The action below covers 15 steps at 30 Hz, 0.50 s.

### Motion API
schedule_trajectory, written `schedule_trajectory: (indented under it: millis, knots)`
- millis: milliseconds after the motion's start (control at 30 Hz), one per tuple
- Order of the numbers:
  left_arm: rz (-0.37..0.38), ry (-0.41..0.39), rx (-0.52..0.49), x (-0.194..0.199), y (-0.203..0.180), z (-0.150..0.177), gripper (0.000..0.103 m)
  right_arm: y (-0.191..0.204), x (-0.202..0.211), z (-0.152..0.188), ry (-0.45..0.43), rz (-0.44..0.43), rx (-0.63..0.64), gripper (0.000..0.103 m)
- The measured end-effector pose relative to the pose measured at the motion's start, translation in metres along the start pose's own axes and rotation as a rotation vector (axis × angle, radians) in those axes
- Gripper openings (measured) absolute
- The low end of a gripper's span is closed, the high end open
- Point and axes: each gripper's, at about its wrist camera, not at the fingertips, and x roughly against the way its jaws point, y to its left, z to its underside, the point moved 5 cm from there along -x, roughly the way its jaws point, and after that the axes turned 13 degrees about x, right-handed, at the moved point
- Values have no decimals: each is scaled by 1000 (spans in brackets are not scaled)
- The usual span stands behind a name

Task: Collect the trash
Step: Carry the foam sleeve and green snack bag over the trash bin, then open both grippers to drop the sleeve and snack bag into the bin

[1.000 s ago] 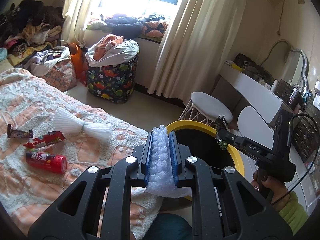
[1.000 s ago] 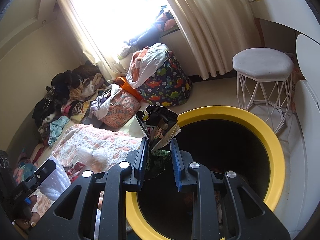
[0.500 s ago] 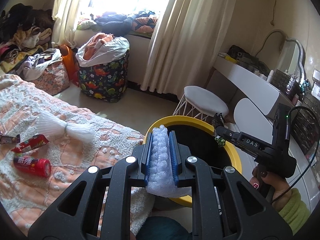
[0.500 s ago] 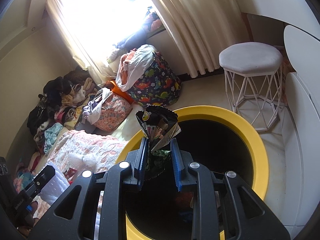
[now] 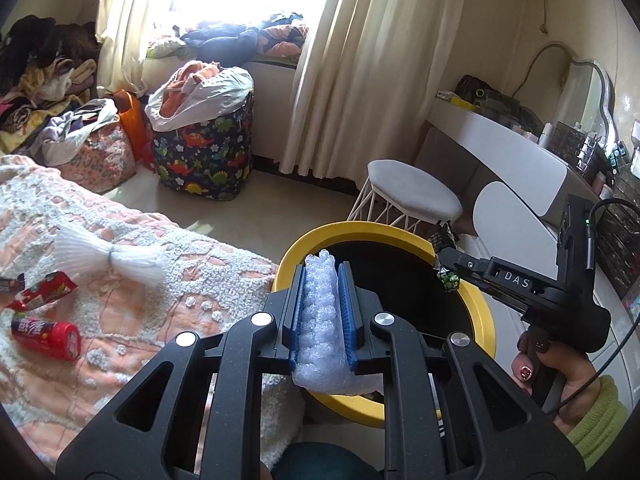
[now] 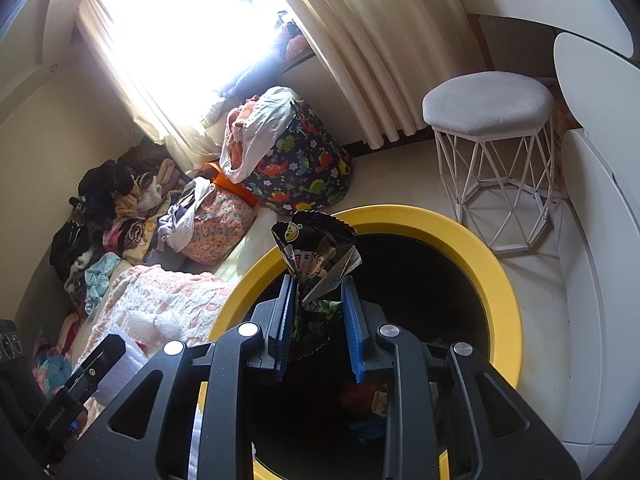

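My left gripper (image 5: 322,270) is shut on a wad of clear bubble wrap (image 5: 320,328), held over the near rim of the yellow-rimmed black bin (image 5: 308,238). My right gripper (image 6: 318,292) is shut on a dark crumpled snack wrapper (image 6: 316,250), hanging above the bin's (image 6: 500,280) dark opening; it also shows in the left wrist view (image 5: 446,268), a hand around its grip. On the pink bedspread (image 5: 132,312) lie a red can (image 5: 46,334), a red wrapper (image 5: 44,290) and a white net bundle (image 5: 108,256).
A white wire stool (image 6: 490,132) stands just behind the bin. A dinosaur-print hamper (image 5: 204,144) and a floral bag (image 5: 100,152) sit under the window. A white dressing table (image 5: 516,148) runs along the right wall. Some trash lies inside the bin (image 6: 360,396).
Both grippers have shifted toward the bin, which now fills more of each view. The bed litter slid left in the left wrist view. Both grips stayed the same.
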Motion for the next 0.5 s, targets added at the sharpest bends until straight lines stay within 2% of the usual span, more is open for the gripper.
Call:
schedule_trajectory:
  millis: [300,500]
  knots:
    - [-19,17,-16,-19,-3,1,12,-1,-6,2,22,-6,-5,26]
    - [-25,45,-17,-32,-2,5,13,-4,-7,5,29,-3,-23,37]
